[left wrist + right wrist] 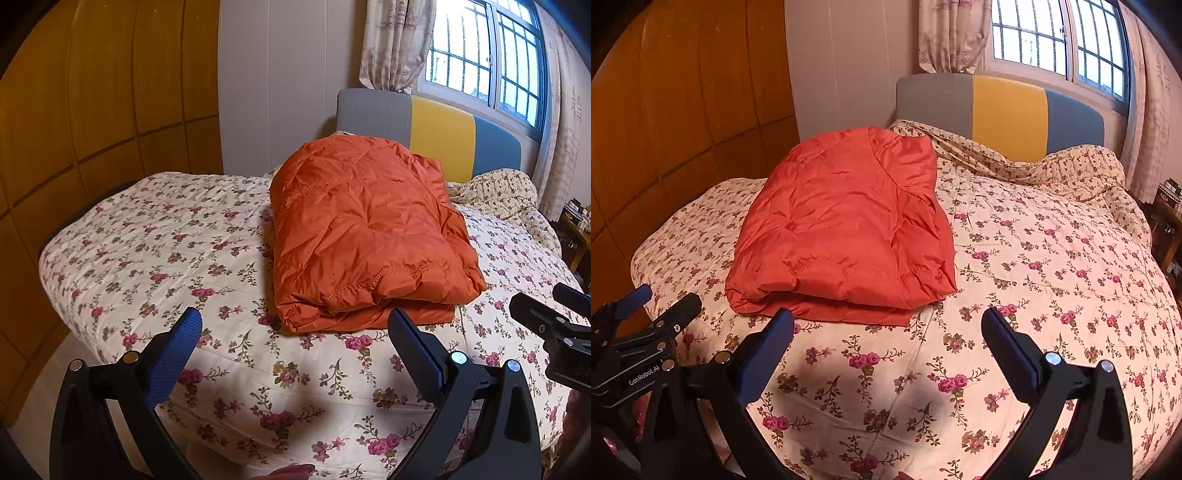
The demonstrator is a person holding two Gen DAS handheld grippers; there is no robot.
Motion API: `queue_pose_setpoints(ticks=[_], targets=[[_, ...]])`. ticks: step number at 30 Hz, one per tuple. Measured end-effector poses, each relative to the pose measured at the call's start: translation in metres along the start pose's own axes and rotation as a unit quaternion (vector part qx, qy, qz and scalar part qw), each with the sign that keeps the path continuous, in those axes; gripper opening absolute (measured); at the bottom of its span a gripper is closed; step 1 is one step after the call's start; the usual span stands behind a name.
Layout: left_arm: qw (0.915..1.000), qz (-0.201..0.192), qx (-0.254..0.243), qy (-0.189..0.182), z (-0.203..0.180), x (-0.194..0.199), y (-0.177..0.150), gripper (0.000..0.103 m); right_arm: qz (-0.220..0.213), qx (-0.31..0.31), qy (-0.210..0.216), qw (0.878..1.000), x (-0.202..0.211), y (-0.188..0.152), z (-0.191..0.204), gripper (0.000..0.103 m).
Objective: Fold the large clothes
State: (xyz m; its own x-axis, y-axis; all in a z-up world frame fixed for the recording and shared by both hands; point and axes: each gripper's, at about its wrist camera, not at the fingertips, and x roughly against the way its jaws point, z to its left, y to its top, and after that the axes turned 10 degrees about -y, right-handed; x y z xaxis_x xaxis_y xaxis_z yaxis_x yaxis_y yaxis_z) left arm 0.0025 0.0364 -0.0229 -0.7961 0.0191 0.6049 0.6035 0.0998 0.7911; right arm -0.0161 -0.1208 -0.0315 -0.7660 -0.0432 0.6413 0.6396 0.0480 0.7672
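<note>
The orange puffy jacket (369,236) lies folded on the bed (147,236), at twelve o'clock from the left gripper (295,332) and eleven o'clock from the right gripper (888,332). Both are spread wide, holding nothing. Its slick, springy padding could let the top layer slide off or puff open if nudged.

My two wrist cameras sit side by side near the foot of the bed (122,236), facing its headboard (1008,110); both share the folded orange jacket (365,236) and window (1060,37).

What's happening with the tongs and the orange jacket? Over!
Left tongs open, holding nothing. Right tongs open, holding nothing. Orange jacket lies folded on the floral bedspread, untouched. Nothing in the way.
</note>
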Motion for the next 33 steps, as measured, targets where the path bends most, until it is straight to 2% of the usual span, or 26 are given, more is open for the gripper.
queue_pose_setpoints(ticks=[17,33], targets=[[1.0,-0.004,0.002,-0.003,-0.0038,-0.0002,-0.0005,0.1,0.004,-0.002,0.006,1.0,-0.0008,-0.0008,-0.0026,0.101],[0.9997,0.002,0.003,-0.023,-0.009,-0.0034,-0.0047,0.1,0.011,-0.002,0.006,1.0,-0.0053,-0.0013,-0.0027,0.101]])
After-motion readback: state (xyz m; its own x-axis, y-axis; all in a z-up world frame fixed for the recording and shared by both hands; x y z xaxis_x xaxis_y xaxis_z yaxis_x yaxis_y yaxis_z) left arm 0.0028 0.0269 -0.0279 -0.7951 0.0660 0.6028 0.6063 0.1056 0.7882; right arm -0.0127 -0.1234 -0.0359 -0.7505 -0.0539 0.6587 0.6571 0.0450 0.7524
